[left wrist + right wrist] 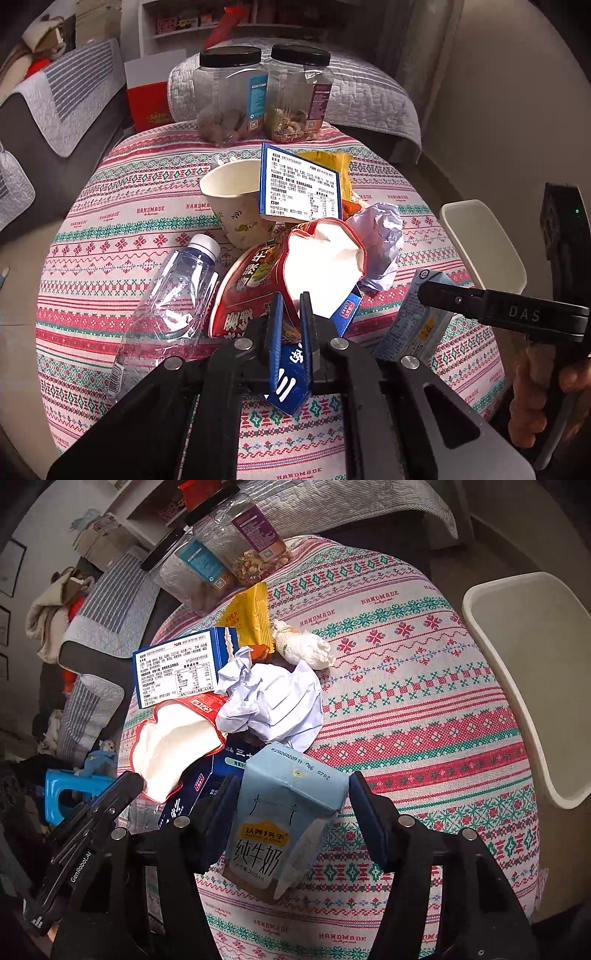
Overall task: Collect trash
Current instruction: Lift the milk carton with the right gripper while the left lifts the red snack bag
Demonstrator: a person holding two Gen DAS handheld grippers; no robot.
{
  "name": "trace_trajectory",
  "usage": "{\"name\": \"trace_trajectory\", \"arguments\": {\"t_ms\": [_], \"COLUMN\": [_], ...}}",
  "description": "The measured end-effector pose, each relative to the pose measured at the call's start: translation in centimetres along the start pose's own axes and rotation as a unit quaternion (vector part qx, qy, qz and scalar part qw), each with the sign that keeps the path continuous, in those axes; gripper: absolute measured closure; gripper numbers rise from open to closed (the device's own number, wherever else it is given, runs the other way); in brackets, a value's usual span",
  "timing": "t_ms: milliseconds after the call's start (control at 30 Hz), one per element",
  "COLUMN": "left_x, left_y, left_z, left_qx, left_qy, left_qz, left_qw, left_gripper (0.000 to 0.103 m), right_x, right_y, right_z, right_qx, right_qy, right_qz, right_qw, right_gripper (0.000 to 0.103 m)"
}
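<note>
A pile of trash lies on the patterned table. My left gripper (pixel 291 314) is shut on a flattened dark blue carton (pixel 290 380), which also shows in the right wrist view (pixel 192 794). A red noodle cup (pixel 280 280) lies on its side just ahead of it. My right gripper (pixel 288 797) is open around a light blue milk carton (pixel 284 819); the jaws stand on both sides of it, apart from its right face. The milk carton also shows in the left wrist view (pixel 413 321). Crumpled white paper (pixel 273 701) lies beyond the carton.
A crushed water bottle (pixel 166 314), a paper cup (pixel 236 203), a blue snack box (pixel 299 184), a yellow wrapper (pixel 247 616) and a tissue wad (pixel 303 646) lie around. Two jars (pixel 262 96) stand at the back. A white bin (pixel 532 672) stands beside the table at right.
</note>
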State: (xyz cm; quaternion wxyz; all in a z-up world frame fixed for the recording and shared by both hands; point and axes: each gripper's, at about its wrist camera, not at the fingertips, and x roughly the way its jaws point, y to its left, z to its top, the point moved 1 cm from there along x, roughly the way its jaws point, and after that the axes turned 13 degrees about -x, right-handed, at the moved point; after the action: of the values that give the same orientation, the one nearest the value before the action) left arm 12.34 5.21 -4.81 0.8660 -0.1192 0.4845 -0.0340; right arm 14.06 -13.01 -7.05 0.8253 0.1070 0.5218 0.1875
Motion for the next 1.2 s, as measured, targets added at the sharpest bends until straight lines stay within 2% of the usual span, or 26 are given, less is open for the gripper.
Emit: {"name": "trace_trajectory", "arguments": {"t_ms": [133,267,400,467,567,600,633,700,733,867,967,1067,1133,1200], "left_x": [0.3,-0.5,-1.4,-1.4,-1.0,-0.9,-0.9,-1.1,-1.1,0.6,2.9,3.9,4.5,4.5], "left_y": [0.3,0.6,0.2,0.6,1.6,1.8,1.8,1.9,1.9,1.8,1.1,-0.3,-1.2,-1.2], "left_z": [0.1,0.1,0.0,-0.1,0.2,0.3,0.2,0.4,0.6,1.6,1.9,1.6,1.1,1.0], "left_qx": [-0.015,-0.031,-0.035,-0.047,-0.069,-0.069,-0.070,-0.080,-0.084,-0.087,-0.068,-0.035,-0.002,0.005], "left_qy": [-0.002,-0.016,-0.026,-0.024,-0.011,-0.008,-0.009,-0.024,-0.029,-0.007,0.016,0.021,0.020,0.010], "left_qz": [0.004,-0.005,-0.014,-0.006,-0.016,-0.006,0.000,-0.002,-0.007,-0.014,0.020,0.015,0.032,0.030], "left_qw": [0.9999,0.9994,0.9990,0.9986,0.9974,0.9975,0.9975,0.9965,0.9960,0.9961,0.9974,0.9991,0.9993,0.9995], "left_gripper": [0.095,0.103,0.103,0.103,0.101,0.093,0.067,0.029,0.029,0.027,0.027,0.026,0.025,0.026], "right_x": [-1.5,-1.3,-2.3,-3.0,-3.8,-4.0,-4.1,-4.3,-4.4,-4.6,-4.6,-4.5,-4.5,-4.5], "right_y": [-2.6,-5.0,-4.7,-4.7,-5.4,-5.6,-5.8,-6.1,-6.2,-6.2,-5.9,-6.0,-6.2,-6.4], "right_z": [0.1,2.7,2.9,2.7,2.5,2.5,2.5,2.3,2.1,1.9,1.7,1.6,1.5,1.5], "right_qx": [-0.007,-0.009,-0.019,-0.019,-0.014,-0.013,-0.012,-0.011,-0.012,-0.015,-0.023,-0.025,-0.022,-0.023], "right_qy": [-0.020,-0.026,-0.045,-0.051,-0.058,-0.059,-0.060,-0.060,-0.059,-0.056,-0.056,-0.052,-0.050,-0.051], "right_qz": [-0.009,0.002,0.001,-0.002,-0.004,-0.004,-0.004,-0.007,-0.007,-0.003,-0.007,-0.012,-0.012,-0.014], "right_qw": [1.000,1.000,0.999,0.998,0.998,0.998,0.998,0.998,0.998,0.998,0.998,0.998,0.998,0.998], "right_gripper": [0.045,0.045,0.045,0.045,0.045,0.045,0.045,0.045,0.045,0.045,0.045,0.045,0.045,0.045]}}
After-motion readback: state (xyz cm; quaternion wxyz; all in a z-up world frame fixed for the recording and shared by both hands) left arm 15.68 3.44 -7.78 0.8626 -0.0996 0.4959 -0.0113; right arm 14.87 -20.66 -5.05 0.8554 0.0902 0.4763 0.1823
